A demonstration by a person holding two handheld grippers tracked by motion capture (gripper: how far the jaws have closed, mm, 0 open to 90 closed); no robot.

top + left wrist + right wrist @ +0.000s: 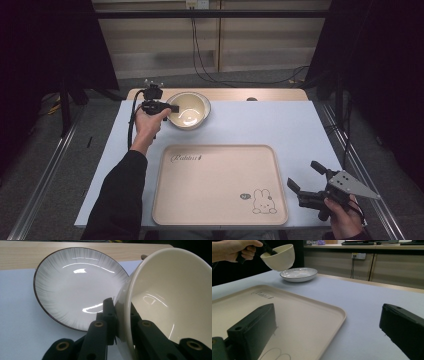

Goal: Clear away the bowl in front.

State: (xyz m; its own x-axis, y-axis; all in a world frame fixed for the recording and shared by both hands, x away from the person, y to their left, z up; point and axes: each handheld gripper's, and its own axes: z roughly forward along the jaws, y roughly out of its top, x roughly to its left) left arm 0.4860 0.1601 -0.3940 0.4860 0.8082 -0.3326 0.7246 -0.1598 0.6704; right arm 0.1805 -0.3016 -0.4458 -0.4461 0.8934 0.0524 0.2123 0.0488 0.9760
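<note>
My left gripper (172,107) is shut on the rim of a cream bowl (189,102), with one jaw inside the rim and one outside. It holds the bowl tilted in the air above a white plate with a dark rim (192,122) at the table's far side. In the left gripper view, the bowl (172,295) is at the right and the plate (75,287) lies beyond it on the left. The right gripper view has the lifted bowl (279,257) clear of the plate (299,274). My right gripper (303,174) is open and empty at the near right.
A beige tray (215,148) with a rabbit drawing (262,201) lies flat in the near middle of the pale blue table cover (280,125). Its near corner (312,305) sits just left of my right gripper. A wooden strip (260,94) runs along the far edge.
</note>
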